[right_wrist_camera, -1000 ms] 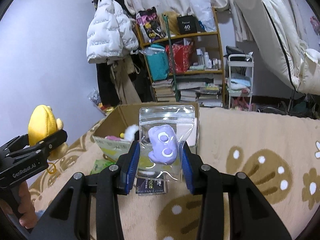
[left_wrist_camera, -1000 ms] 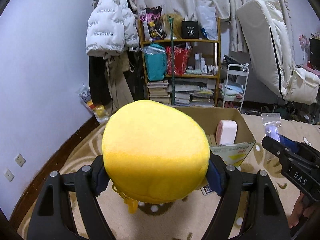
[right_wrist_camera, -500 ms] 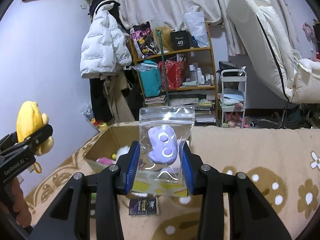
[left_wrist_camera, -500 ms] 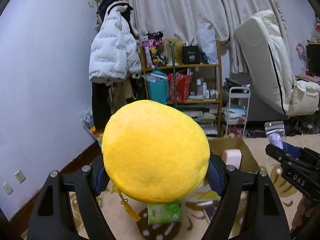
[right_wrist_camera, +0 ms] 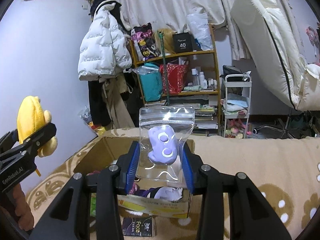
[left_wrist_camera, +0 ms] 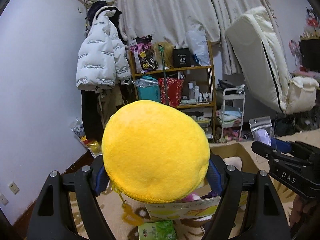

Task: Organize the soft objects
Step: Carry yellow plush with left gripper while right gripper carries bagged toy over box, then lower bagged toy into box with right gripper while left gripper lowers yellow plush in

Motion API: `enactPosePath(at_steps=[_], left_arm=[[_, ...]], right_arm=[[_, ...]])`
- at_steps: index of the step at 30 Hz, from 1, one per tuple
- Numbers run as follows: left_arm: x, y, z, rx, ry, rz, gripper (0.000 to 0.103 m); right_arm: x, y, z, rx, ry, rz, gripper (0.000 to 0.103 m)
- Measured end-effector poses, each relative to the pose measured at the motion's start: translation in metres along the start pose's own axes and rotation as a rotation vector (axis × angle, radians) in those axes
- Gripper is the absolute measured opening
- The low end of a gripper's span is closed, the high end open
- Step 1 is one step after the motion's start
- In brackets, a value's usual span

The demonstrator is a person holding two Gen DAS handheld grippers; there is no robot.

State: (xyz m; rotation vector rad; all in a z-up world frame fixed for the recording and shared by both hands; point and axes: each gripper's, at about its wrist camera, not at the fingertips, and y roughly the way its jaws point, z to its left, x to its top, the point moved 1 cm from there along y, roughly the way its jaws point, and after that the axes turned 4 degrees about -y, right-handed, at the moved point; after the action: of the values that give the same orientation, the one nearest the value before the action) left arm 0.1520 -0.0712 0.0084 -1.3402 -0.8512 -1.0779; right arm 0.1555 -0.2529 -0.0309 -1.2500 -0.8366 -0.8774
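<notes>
My left gripper point(left_wrist_camera: 156, 177) is shut on a round yellow plush toy point(left_wrist_camera: 155, 150) that fills the middle of the left wrist view; a yellow cord hangs beneath it. My right gripper point(right_wrist_camera: 160, 166) is shut on a clear zip bag point(right_wrist_camera: 166, 140) with a small purple soft toy point(right_wrist_camera: 163, 145) inside. Both are held up over an open cardboard box point(right_wrist_camera: 104, 150) on the beige carpet. The box holds several soft items, mostly hidden behind the grippers. In the right wrist view the yellow plush point(right_wrist_camera: 30, 120) shows at far left; in the left wrist view the zip bag point(left_wrist_camera: 262, 130) shows at right.
A green packet point(left_wrist_camera: 157, 231) and a dark packet point(right_wrist_camera: 139, 227) lie on the carpet before the box. Behind stand a crowded wooden shelf point(right_wrist_camera: 178, 74), a white cart point(right_wrist_camera: 237, 104), a hanging white jacket point(right_wrist_camera: 104, 48) and a leaning mattress point(right_wrist_camera: 270, 46).
Both grippers have moved toward and over the box with their toys still gripped; the box now sits lower and closer in both views, partly under the fingers.
</notes>
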Motion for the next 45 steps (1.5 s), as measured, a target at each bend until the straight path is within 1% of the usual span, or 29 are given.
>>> enactPosePath(at_steps=[6,10,15,18,21,24,26,28,38,40,42,45], left_arm=[[-0.015,0.026,-0.008,-0.005,0.018,0.082,0.079],[-0.021,0.039,-0.011,-0.004,0.021,0.121,0.079],[-0.028,0.051,-0.012,-0.008,0.015,0.157,0.079],[-0.03,0.058,-0.012,-0.025,0.011,0.187,0.081],[-0.031,0.06,-0.013,-0.033,0.013,0.197,0.082],[-0.032,0.061,-0.015,-0.053,0.014,0.214,0.085],[-0.032,0.062,-0.015,-0.056,0.016,0.223,0.089],[-0.034,0.061,-0.016,-0.055,0.02,0.227,0.09],[-0.038,0.068,-0.014,-0.058,0.007,0.275,0.091],[-0.038,0.067,-0.015,-0.068,0.009,0.269,0.091],[-0.037,0.068,-0.016,-0.093,0.012,0.262,0.091],[-0.037,0.071,-0.019,-0.088,0.021,0.264,0.091]], right_arm=[[-0.007,0.017,-0.006,0.021,0.021,0.022,0.043],[-0.013,0.024,-0.008,0.037,0.036,0.04,0.043],[-0.017,0.031,-0.005,0.04,0.02,0.057,0.043],[-0.02,0.035,-0.006,0.044,0.029,0.07,0.043],[-0.02,0.035,-0.009,0.042,0.042,0.073,0.043],[-0.019,0.034,-0.011,0.042,0.046,0.073,0.043],[-0.019,0.033,-0.012,0.041,0.049,0.075,0.043],[-0.02,0.033,-0.012,0.044,0.056,0.08,0.043],[-0.025,0.034,-0.012,0.043,0.054,0.092,0.043],[-0.024,0.034,-0.012,0.04,0.053,0.091,0.043],[-0.025,0.034,-0.013,0.043,0.059,0.091,0.043],[-0.026,0.035,-0.016,0.042,0.066,0.094,0.043]])
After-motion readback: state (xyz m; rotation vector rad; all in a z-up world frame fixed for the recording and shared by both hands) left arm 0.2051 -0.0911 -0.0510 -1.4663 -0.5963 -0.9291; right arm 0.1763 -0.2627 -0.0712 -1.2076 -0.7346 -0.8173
